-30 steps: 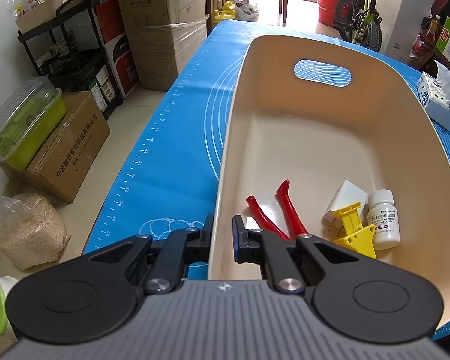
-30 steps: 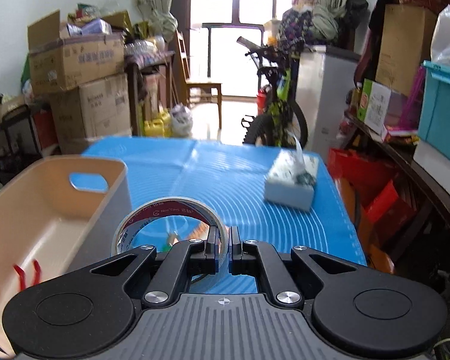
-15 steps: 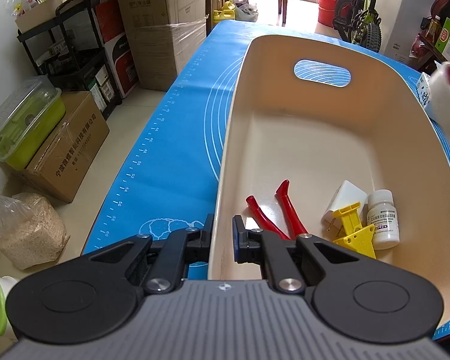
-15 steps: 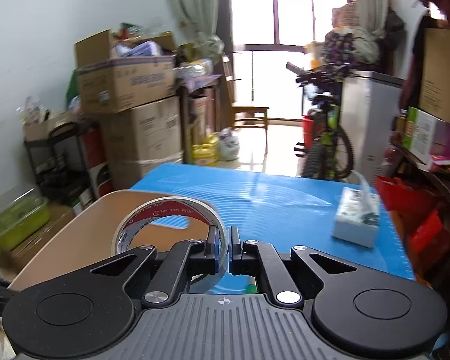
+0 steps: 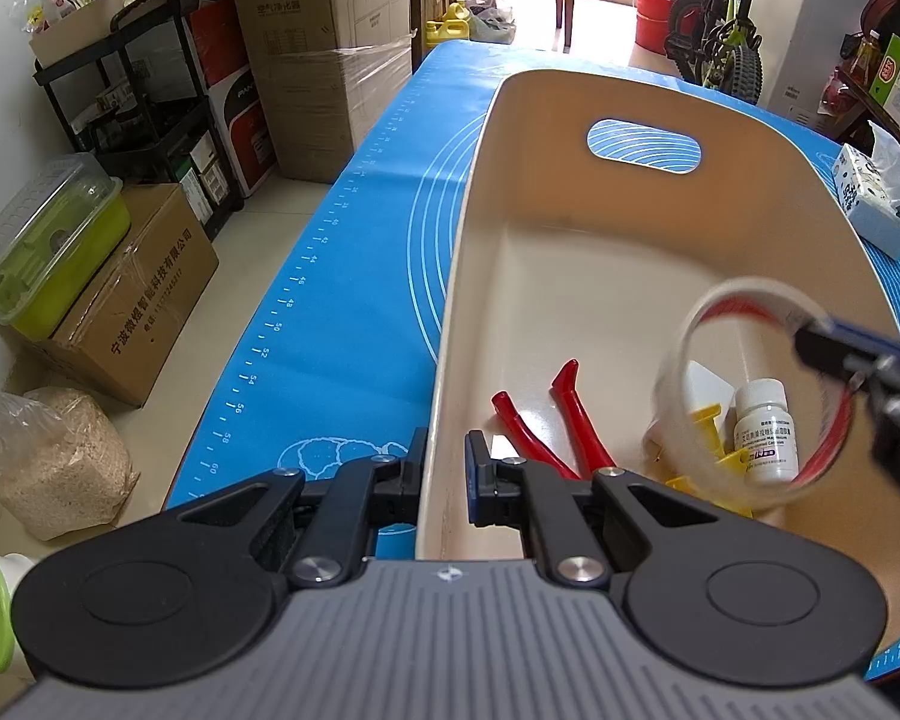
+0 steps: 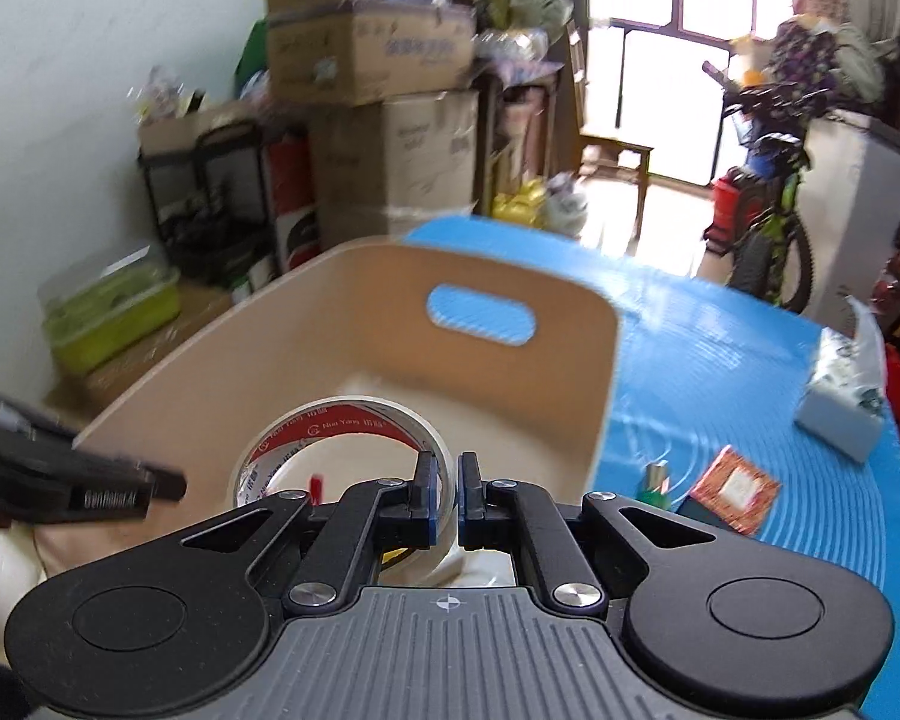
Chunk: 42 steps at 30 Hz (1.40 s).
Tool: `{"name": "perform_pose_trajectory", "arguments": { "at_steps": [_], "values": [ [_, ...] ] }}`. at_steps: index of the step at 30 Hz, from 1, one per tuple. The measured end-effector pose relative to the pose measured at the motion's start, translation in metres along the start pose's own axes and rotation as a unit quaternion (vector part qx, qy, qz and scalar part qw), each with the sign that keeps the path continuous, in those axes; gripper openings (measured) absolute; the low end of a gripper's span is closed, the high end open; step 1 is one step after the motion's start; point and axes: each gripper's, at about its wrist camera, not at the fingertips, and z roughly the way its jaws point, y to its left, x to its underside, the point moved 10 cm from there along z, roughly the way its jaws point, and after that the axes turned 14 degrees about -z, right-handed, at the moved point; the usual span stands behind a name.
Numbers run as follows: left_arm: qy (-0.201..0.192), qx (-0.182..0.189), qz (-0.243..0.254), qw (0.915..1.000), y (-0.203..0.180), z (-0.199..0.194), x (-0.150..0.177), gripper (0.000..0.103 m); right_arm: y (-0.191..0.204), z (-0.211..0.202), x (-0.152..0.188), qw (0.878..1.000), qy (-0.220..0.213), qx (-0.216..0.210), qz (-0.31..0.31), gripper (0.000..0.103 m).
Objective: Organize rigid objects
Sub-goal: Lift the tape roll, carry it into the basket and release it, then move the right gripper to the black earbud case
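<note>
Table mat [image 5: 342, 276]: blue silicone mat with printed rings and a ruler edge; covers the tabletop and carries everything else.
Storage bin [image 5: 570, 252]: cream plastic tub with a slot handle in the far wall; it sits on the mat and holds several items at the near end.
Left gripper [image 5: 444, 468]: clamped on the bin's near rim, one finger outside the wall and one inside; a steadying hold, as I read it.
Right gripper [image 6: 444, 495]: closed on the wall of the tape roll, one finger inside the ring and one outside; it enters the left view from the right edge.
Tape roll [image 5: 750, 384]: clear packing tape on a core with red-and-white print; ring held roughly on edge, in the air over the bin's near right part, above the bottle; not yet resting on the floor of the bin.
Pliers [image 5: 546, 420]: red handles, lying on the bin floor near the left gripper.
Pill bottle [image 5: 765, 429]: white, lying on its side, seen through the tape ring, beside a yellow plastic piece [image 5: 711, 432].
Step in hand: carrying the roll in for placement.
Next move: probably lower toward bare floor, clear of bottle and pliers, then release; a ring let go on edge may roll.
Left on mat: a small red-brown packet [image 6: 735, 489] and a tissue pack [image 6: 840, 414], outside the bin.
</note>
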Motion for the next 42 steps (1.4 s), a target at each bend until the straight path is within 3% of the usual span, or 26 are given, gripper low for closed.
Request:
{"name": "perform_pose_trajectory", "arguments": {
  "at_steps": [5,8,10,17,19,28,35,42],
  "values": [
    [0.000,0.000,0.000,1.0000,0.000,0.000,0.000,0.013,0.011,0.007,0.010,0.999,0.025,-0.021,-0.002,0.026],
    [0.000,0.000,0.000,1.0000,0.000,0.000,0.000,0.013,0.007,0.004,0.012,0.999,0.022,-0.026,0.014,0.046],
    [0.000,0.001,0.000,1.0000,0.000,-0.001,0.000,0.013,0.001,-0.001,0.010,0.999,0.012,-0.028,0.021,0.054],
    [0.001,0.001,0.000,1.0000,0.000,-0.001,0.000,0.013,-0.027,-0.031,-0.010,0.996,-0.053,-0.030,0.059,0.092],
    [0.001,0.001,0.000,1.0000,0.000,-0.001,0.000,0.013,-0.040,-0.040,-0.011,0.994,-0.074,-0.022,0.074,0.098],
    [0.001,0.001,0.000,1.0000,0.000,-0.001,0.000,0.013,-0.101,-0.047,0.013,0.992,-0.072,0.042,0.092,0.100],
    [0.001,0.000,0.000,1.0000,0.001,-0.001,0.000,0.013,-0.130,-0.028,0.053,0.993,-0.025,0.080,0.079,0.100],
    [0.001,-0.001,0.001,1.0000,0.001,0.000,0.000,0.013,-0.126,0.004,0.095,0.995,0.021,0.052,0.083,0.100]
  ]
}}
